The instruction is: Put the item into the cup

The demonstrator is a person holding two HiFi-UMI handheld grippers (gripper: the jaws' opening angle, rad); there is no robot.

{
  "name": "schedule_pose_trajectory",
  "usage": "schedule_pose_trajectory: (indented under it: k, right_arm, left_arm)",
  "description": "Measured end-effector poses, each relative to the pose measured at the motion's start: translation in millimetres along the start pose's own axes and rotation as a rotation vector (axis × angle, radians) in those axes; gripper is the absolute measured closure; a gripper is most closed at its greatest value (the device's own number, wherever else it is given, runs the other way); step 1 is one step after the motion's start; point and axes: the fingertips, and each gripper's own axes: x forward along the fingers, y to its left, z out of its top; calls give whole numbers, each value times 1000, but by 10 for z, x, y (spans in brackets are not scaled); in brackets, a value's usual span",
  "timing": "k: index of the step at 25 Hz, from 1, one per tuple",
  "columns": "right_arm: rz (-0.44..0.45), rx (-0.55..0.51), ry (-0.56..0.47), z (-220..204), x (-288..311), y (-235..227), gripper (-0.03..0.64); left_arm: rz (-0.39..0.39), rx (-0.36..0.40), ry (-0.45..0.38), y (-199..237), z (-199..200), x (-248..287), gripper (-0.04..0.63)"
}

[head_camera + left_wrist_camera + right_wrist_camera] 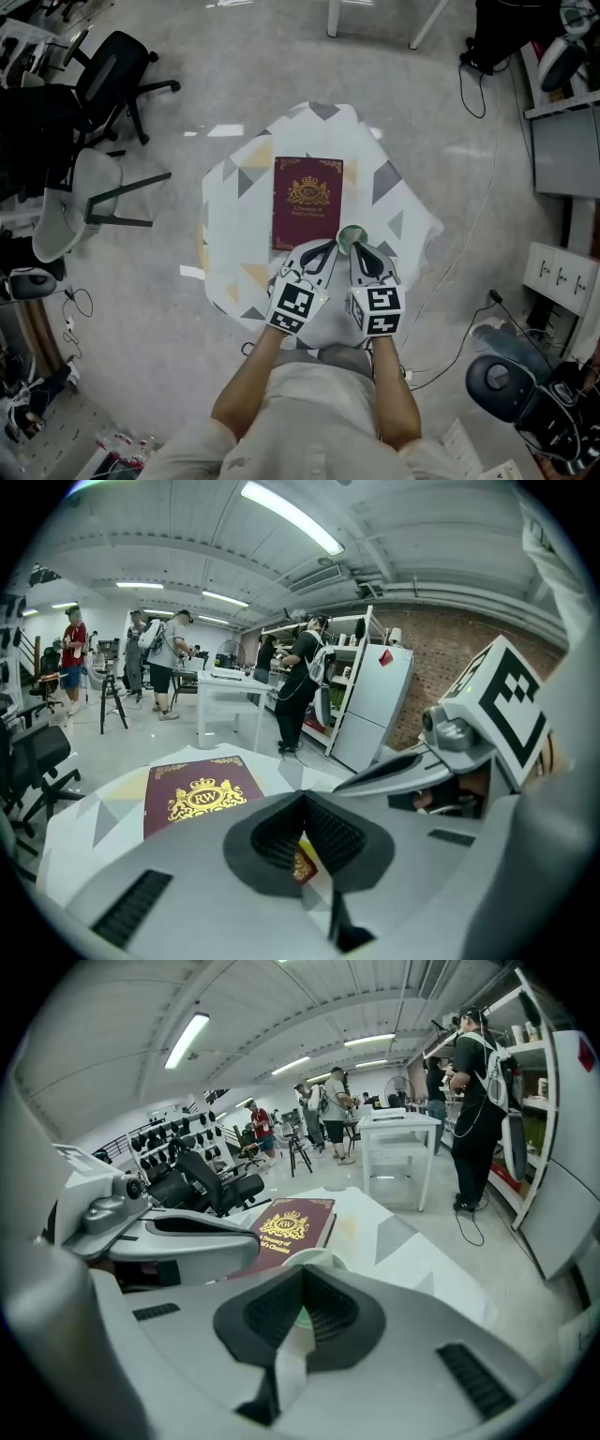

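Note:
A small green-and-white cup (350, 236) stands on the patterned table (234, 206), just off the near right corner of a maroon book (307, 202). My left gripper (327, 247) is shut over the book's near edge, nothing between its pads (281, 832). Beside it, my right gripper (360, 249) is shut just behind the cup. In the right gripper view the cup's rim (314, 1260) peeks above the closed pads (330, 1309), with the book (292, 1225) beyond. The left gripper view shows the book (197, 794) ahead. I see no loose small item.
The table is small, with floor all round it. Office chairs (112, 75) stand at the left and cables (469, 272) trail on the right. People (169, 658) and a white table (398, 1138) are far behind.

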Motion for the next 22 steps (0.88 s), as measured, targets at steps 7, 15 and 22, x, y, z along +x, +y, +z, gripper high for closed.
schedule_pose_trajectory:
  k: [7,15,22]
  right_arm:
    - [0,-22,49,-73,90,-20,612]
    - [0,-74,99,-135,179,14,611]
    - [-12,-95,122,-148,229,25,606]
  left_arm:
    - [-2,-3,14,-5,-29,48,583]
    - [-3,-2,14,-19,-28,56,583]
    - [0,1,8,-29,-13,25,583]
